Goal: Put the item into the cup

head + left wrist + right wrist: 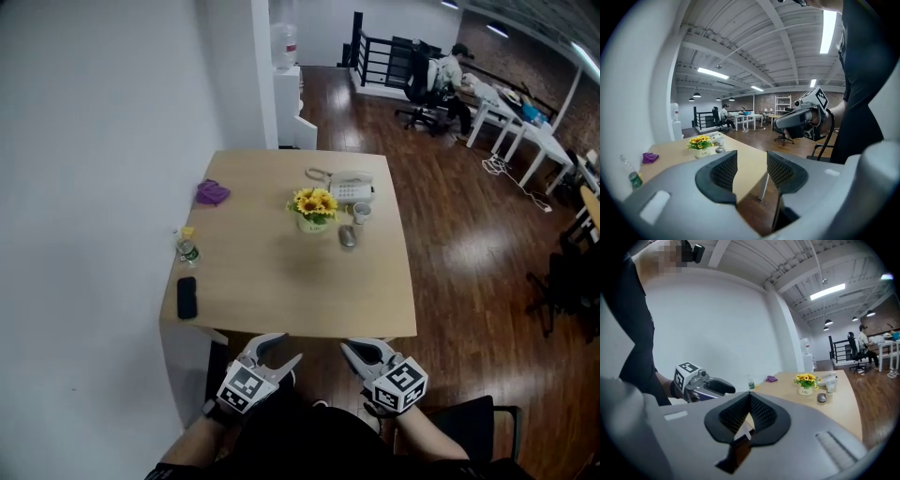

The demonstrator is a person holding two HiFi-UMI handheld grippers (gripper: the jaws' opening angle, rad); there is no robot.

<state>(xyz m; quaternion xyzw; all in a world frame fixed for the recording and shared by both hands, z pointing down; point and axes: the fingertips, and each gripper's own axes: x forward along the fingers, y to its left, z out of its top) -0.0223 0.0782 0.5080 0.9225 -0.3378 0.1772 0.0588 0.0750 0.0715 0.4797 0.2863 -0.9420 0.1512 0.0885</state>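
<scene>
A small white cup (361, 213) stands on the wooden table (281, 281), beside a grey mouse (348, 236) and a pot of yellow flowers (315, 208). Both grippers hang in front of the table's near edge, well short of these. My left gripper (289, 347) is open and its jaws (751, 157) hold nothing. My right gripper (349, 350) is shut, with its jaw tips (750, 394) touching and nothing between them. The right gripper view shows the cup (830, 386) and the mouse (821, 398) far off.
A white telephone (350, 187) sits behind the cup. A purple cloth (213, 192), a small bottle (187, 246) and a black phone (187, 296) lie along the table's left side by the white wall. Dark wood floor, desks and office chairs lie to the right.
</scene>
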